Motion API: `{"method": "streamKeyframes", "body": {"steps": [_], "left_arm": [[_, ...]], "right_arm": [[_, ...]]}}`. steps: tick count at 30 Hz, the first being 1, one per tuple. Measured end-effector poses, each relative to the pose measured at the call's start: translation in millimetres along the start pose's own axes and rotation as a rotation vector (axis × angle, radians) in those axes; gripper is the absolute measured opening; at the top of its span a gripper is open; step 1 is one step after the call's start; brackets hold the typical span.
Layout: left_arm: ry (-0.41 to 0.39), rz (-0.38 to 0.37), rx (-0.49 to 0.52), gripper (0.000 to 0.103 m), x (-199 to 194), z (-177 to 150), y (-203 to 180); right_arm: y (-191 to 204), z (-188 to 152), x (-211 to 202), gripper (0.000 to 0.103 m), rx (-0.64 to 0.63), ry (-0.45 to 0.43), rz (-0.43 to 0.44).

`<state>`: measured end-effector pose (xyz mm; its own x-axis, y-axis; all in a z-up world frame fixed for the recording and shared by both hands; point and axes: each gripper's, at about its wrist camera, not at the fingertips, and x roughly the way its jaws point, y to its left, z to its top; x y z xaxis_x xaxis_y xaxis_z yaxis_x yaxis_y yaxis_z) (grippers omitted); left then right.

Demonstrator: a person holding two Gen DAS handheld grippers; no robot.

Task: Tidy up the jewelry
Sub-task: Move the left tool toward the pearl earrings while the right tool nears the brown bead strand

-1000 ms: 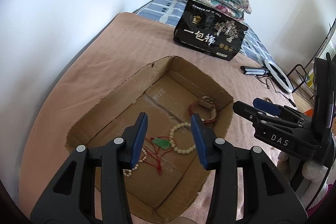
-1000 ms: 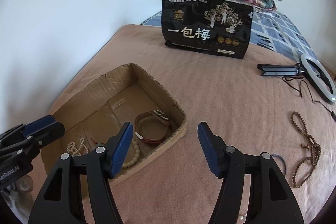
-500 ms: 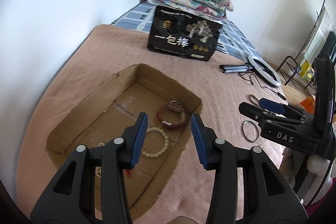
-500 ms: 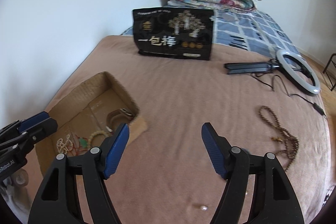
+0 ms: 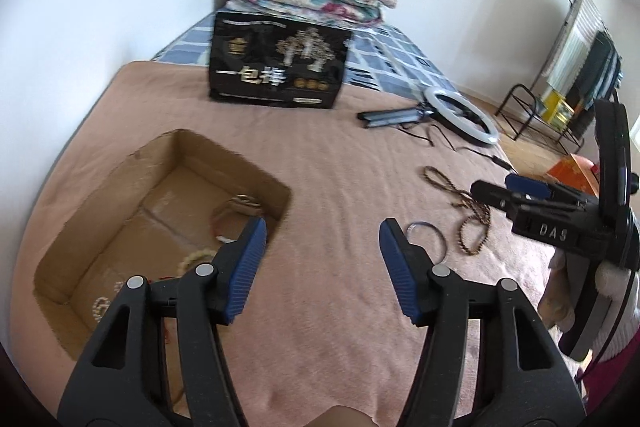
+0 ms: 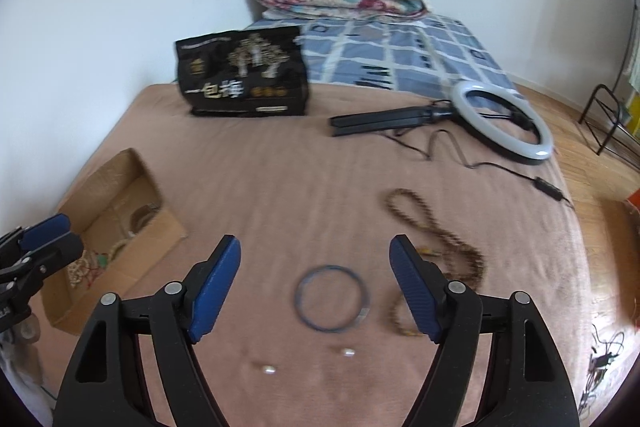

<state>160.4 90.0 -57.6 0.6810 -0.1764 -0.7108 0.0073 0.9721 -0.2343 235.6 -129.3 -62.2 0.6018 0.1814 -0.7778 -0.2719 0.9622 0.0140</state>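
- Left wrist view: your left gripper point(image 5: 320, 247) is empty, jaws just opened wider, over the blanket point(image 5: 320, 167) right of the cardboard box point(image 5: 168, 155); bangle point(image 5: 426, 241) just beyond.
- Right wrist view: your right gripper point(image 6: 314, 281) is empty, jaws just widened, above the bangle point(image 6: 331, 297), well right of the box point(image 6: 132, 167). Thin, stiff, probably slippery: pinch its rim. Bead string point(image 6: 440, 247) is limp.

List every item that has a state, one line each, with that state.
Left hand-held gripper: open, empty, jaws just been opening.
Right hand-held gripper: open, empty, jaws just been opening, above the blue bangle.
Cardboard box: open-topped, holding jewelry.
Blue bangle: flat on the blanket, outside the box.
Brown bead strand: loose on the blanket.
Two small pearls: lying apart on the blanket.
Ring light: lying flat, unlit.
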Motion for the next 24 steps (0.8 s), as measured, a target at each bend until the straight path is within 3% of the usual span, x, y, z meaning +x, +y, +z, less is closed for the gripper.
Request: {"method": "streamKeyframes", "body": {"steps": [13, 24], "left_arm": [[0.097, -0.084, 0.125, 0.065, 48.3, -10.3, -67.2], [0.192, -0.152, 0.180, 0.070, 103.0, -29.0, -108.6]], "right_arm": [[-95.4, -16.3, 20.7, 0.078, 0.128, 0.097, -0.079], [-141.0, -28.4, 44.0, 0.078, 0.180, 0.081, -0.067]]}}
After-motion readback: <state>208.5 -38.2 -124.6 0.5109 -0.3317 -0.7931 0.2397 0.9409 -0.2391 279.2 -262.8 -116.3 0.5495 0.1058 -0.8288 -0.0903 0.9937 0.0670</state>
